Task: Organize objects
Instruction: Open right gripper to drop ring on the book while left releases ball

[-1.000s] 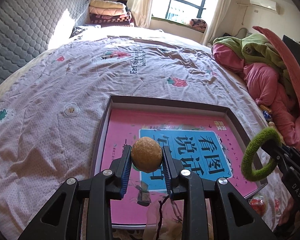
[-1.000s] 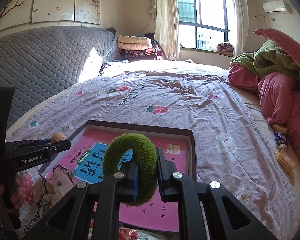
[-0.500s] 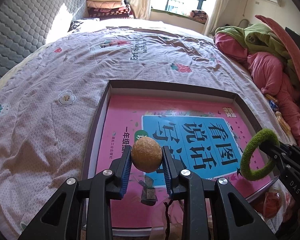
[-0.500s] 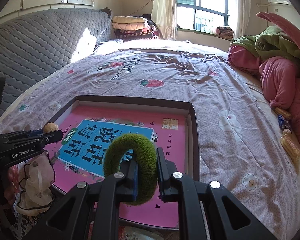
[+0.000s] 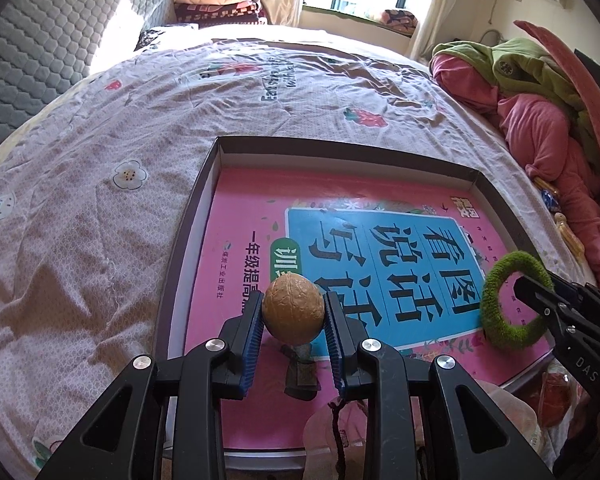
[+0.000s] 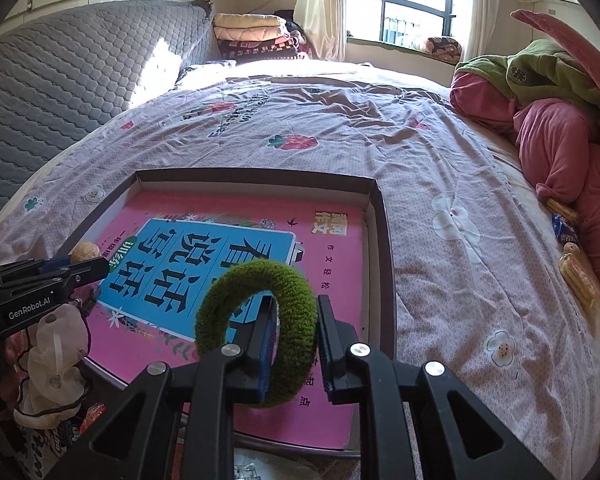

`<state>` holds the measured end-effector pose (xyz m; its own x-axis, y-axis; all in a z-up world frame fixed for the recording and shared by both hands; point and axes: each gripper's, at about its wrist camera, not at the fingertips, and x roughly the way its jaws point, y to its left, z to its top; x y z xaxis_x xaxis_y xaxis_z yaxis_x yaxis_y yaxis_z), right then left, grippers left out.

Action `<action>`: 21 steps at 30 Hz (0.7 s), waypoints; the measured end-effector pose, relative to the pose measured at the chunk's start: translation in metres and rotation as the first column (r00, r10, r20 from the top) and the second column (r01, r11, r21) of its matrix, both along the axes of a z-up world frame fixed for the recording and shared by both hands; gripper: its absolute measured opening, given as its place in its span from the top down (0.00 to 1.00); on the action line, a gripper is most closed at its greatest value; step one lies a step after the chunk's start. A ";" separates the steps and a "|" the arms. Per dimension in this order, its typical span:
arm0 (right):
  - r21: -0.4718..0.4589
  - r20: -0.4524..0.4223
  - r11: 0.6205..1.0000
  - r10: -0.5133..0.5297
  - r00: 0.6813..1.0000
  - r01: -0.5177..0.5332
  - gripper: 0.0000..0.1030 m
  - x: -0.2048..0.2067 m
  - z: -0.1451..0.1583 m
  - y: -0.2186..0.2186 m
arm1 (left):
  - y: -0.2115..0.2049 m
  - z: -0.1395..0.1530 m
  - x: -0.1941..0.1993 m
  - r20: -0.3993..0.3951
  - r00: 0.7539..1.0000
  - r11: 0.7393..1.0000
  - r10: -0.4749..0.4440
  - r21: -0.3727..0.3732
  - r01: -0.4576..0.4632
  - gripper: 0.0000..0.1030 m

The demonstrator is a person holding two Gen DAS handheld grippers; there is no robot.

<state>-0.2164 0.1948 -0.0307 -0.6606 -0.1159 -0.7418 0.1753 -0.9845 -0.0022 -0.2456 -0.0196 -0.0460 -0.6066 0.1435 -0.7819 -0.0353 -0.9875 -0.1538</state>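
Observation:
A shallow dark-rimmed box (image 5: 340, 146) lies on the flowered bedspread with a pink book (image 5: 260, 220) flat inside it. My left gripper (image 5: 293, 298) is shut on a brown walnut (image 5: 292, 314) and holds it just above the book's near left part. The right wrist view shows that walnut (image 6: 85, 250) at the left gripper's tips (image 6: 88, 264). My right gripper (image 6: 296, 300) hovers over the book's near right part, its jaws opening. The green fuzzy ring (image 6: 256, 276) stands upright between them, one finger through its hole, and a thin gap shows at the right pad. From the left wrist view the ring (image 5: 496, 280) hangs on that finger.
A small dark scrap (image 5: 300, 372) lies on the book under the walnut. A pale cloth pouch (image 6: 52, 352) and packets sit at the box's near edge. Pink and green clothes (image 5: 540, 120) pile up on the right, with snack packs (image 6: 576, 276) beside them. A grey quilted headboard (image 5: 40, 60) bounds the left.
Both grippers have sunk toward the box and tipped further down. The right jaws, earlier squeezed on the ring, have spread apart. The walnut stays gripped.

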 end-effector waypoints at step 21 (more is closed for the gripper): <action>0.011 -0.013 1.000 -0.019 1.000 0.019 0.56 0.002 0.005 0.003 | -0.003 0.005 0.005 -0.010 0.999 1.000 0.031 -0.002 -0.031 0.62</action>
